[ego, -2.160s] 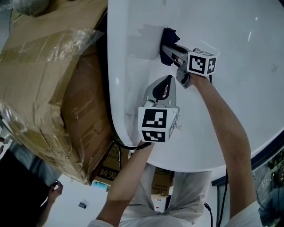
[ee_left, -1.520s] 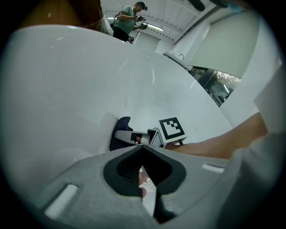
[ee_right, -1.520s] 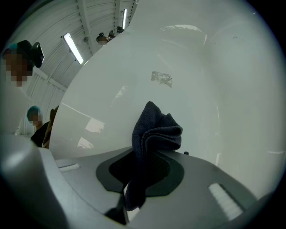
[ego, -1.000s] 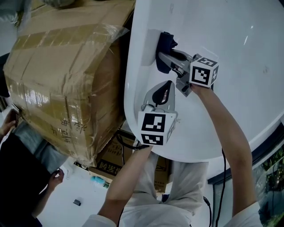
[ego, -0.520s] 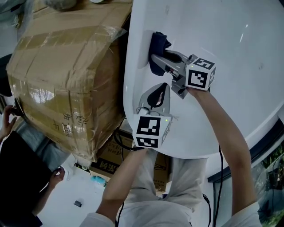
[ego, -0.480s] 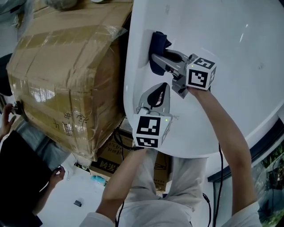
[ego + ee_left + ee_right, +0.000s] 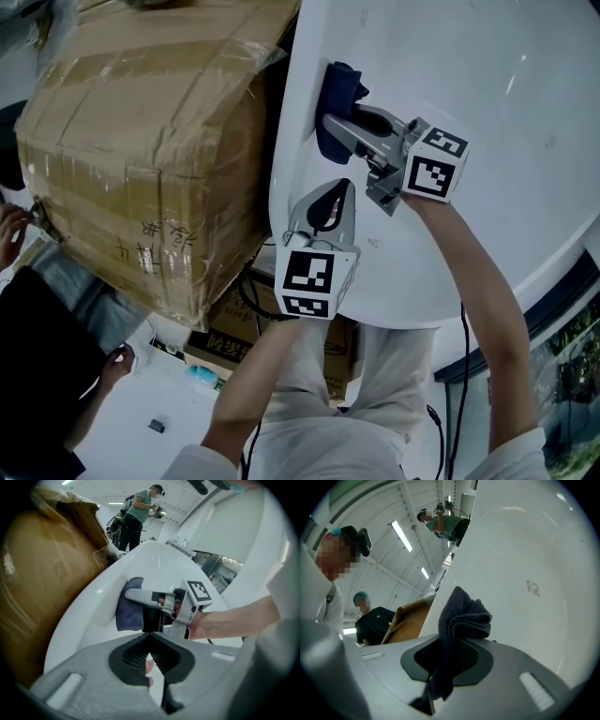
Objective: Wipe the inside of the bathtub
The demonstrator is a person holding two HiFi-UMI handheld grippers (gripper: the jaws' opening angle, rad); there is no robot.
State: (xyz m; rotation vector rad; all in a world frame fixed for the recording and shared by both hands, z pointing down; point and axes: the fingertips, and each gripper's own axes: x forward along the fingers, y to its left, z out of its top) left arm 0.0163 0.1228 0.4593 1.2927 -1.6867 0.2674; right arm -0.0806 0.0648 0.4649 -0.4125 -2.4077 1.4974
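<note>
Bathtub wall (image 7: 525,112) touches the dark blue cloth (image 7: 461,616) that the right gripper (image 7: 447,656) pinches between its jaws. Left gripper (image 7: 150,637) has jaws squeezed together, nothing between them, cloth ahead of them.

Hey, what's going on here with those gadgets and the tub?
A person is wiping the inside of a white bathtub. The right tool clamps a dark blue cloth and holds it against the tub's wall near the rim. The left tool is shut and empty, close beside it. A cardboard box stands next to the tub.

Grey left gripper (image 7: 344,188), right gripper (image 7: 330,124) — white clothing (image 7: 394,375)
</note>
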